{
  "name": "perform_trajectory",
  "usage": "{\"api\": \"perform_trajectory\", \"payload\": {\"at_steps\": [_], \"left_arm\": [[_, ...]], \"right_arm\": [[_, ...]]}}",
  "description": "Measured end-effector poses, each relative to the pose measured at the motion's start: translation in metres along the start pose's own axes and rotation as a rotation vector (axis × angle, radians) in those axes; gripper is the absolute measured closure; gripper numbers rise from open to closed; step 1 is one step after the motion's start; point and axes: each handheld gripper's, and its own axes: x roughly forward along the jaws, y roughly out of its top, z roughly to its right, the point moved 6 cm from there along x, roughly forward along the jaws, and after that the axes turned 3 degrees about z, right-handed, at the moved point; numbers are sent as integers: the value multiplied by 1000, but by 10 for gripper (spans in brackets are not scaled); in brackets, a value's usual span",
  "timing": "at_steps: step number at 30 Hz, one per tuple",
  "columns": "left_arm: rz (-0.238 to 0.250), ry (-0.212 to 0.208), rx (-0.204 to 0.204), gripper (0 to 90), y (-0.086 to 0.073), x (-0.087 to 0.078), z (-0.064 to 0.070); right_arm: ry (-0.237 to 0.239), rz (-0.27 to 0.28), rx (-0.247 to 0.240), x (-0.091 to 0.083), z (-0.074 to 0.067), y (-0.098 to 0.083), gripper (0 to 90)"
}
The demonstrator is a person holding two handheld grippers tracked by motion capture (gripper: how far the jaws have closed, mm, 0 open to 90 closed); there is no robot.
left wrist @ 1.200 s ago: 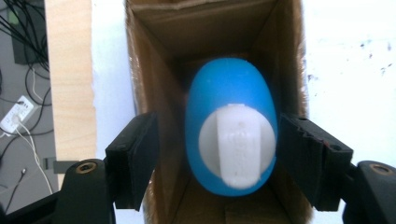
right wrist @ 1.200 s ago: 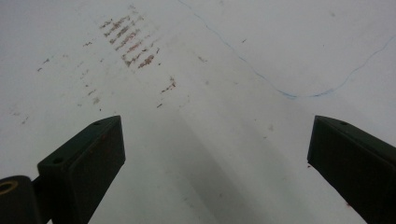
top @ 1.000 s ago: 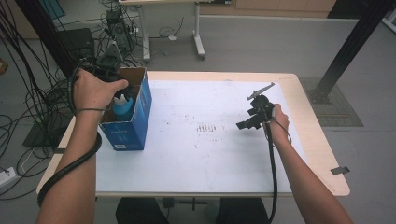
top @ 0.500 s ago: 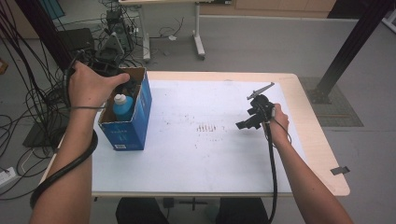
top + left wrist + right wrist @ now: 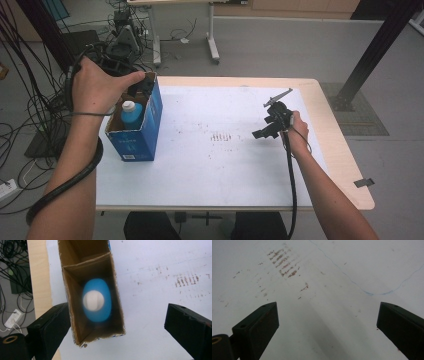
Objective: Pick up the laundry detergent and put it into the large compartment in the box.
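A blue bottle [image 5: 131, 114] with a white cap stands upright inside an open blue cardboard box [image 5: 136, 142] at the table's left side. In the left gripper view I look straight down on the bottle [image 5: 96, 300], in the near compartment of the box [image 5: 72, 320]. My left gripper [image 5: 141, 85] hovers over the box. Its jaws have just been opening and the left gripper [image 5: 117, 308] stands wide, clear of the bottle below. My right gripper [image 5: 268, 126] rests low over the white sheet at the right. Nothing lies between the open jaws of the right gripper [image 5: 328, 312].
A white sheet [image 5: 215, 165] with small brown marks [image 5: 220, 137] covers the wooden table [image 5: 345, 170]. Cables [image 5: 30, 110] and equipment crowd the floor to the left. A second table's legs [image 5: 212, 45] stand behind, and a black post [image 5: 370, 55] rises at the far right.
My left hand has lifted up and back from the box, and its gripper has let go of the bottle, which stays standing in the box. The right hand has not moved.
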Motion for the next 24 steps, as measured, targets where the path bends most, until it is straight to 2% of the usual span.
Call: {"api": "perform_trajectory", "payload": {"at_steps": [7,14,21,24], "left_arm": [[-14,-12,32,59,-2,-5,15],[-14,-72,88,56,-5,-9,39],[-30,-130,147,57,-9,-5,61],[-39,-138,162,57,-11,0,70]], "right_arm": [[1,-1,1,0,0,0,37],[4,-3,1,1,-1,0,37],[4,-5,3,1,-2,1,37],[3,-3,4,0,-2,1,37]]}}
